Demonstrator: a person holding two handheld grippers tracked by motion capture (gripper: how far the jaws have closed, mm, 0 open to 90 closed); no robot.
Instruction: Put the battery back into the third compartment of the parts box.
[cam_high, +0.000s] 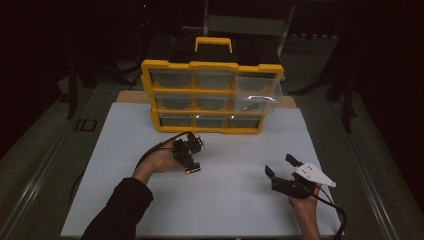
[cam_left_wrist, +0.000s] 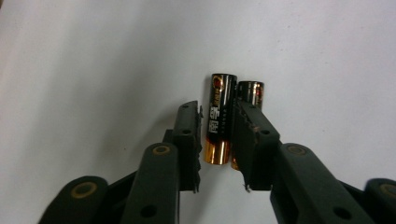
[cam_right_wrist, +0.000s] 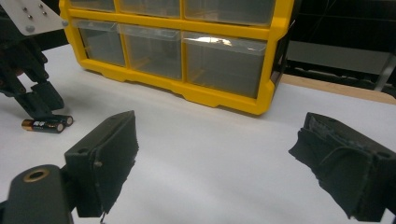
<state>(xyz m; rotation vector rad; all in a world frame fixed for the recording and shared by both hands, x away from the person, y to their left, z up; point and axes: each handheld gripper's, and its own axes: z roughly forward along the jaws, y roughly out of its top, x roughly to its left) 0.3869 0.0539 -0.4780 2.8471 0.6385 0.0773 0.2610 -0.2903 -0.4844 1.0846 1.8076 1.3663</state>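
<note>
Fingers (cam_left_wrist: 189, 135) of our left gripper (cam_left_wrist: 217, 140) pinch one AA battery (cam_left_wrist: 219, 116); its touching neighbour (cam_left_wrist: 251, 92) may roll. Right gripper (cam_right_wrist: 219, 158) gapes.

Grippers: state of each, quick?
Left gripper: jaws around one battery of two on the table; closed or not, cannot tell.
Right gripper: open, empty.

Room dark all around. White sheet (cam_high: 150, 150) covers bench (cam_high: 131, 96), brown wood edge peeking out at back. Grey floor (cam_high: 35, 135) on both sides. Black stands behind.
</note>
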